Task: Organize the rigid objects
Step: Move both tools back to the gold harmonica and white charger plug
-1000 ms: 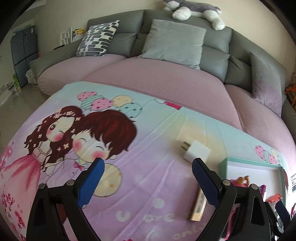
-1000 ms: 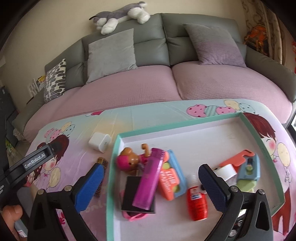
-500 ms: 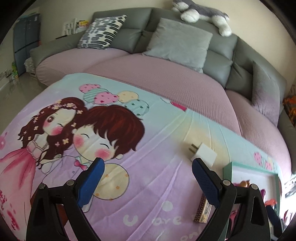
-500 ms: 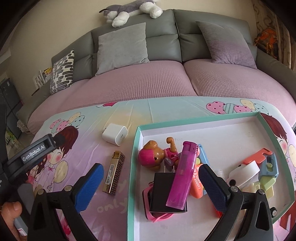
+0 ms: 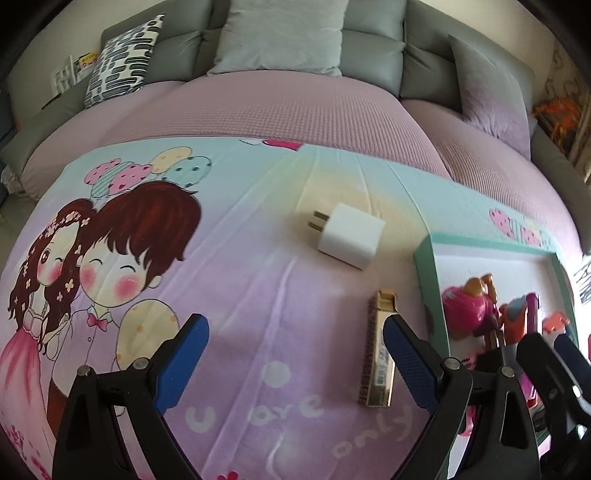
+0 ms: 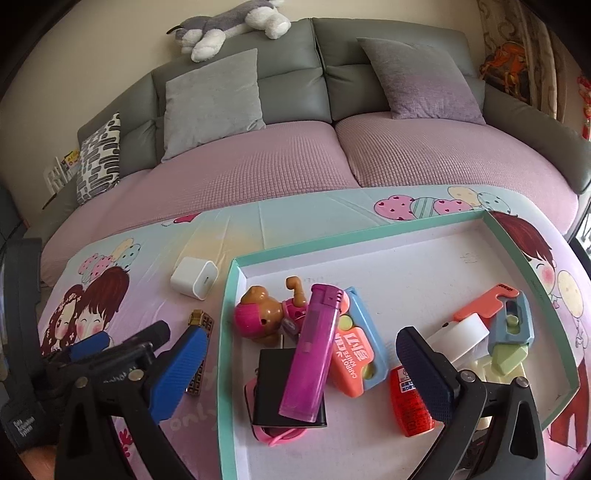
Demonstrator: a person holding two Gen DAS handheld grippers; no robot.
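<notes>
A white plug charger and a gold harmonica lie on the cartoon blanket left of a teal-rimmed white tray. The tray holds a pink toy dog, a purple lighter, a black box, an orange case, a red bottle and other small items. My left gripper is open and empty above the blanket, its right finger beside the harmonica. My right gripper is open and empty over the tray's near side.
A grey sofa with purple seat covers lies behind the blanket, with cushions and a plush dog on top. The left gripper shows in the right wrist view at the tray's left.
The left gripper has swung right and closer, so the charger and harmonica sit nearer its fingers. The right gripper's view shifted slightly; both stay open and empty.
</notes>
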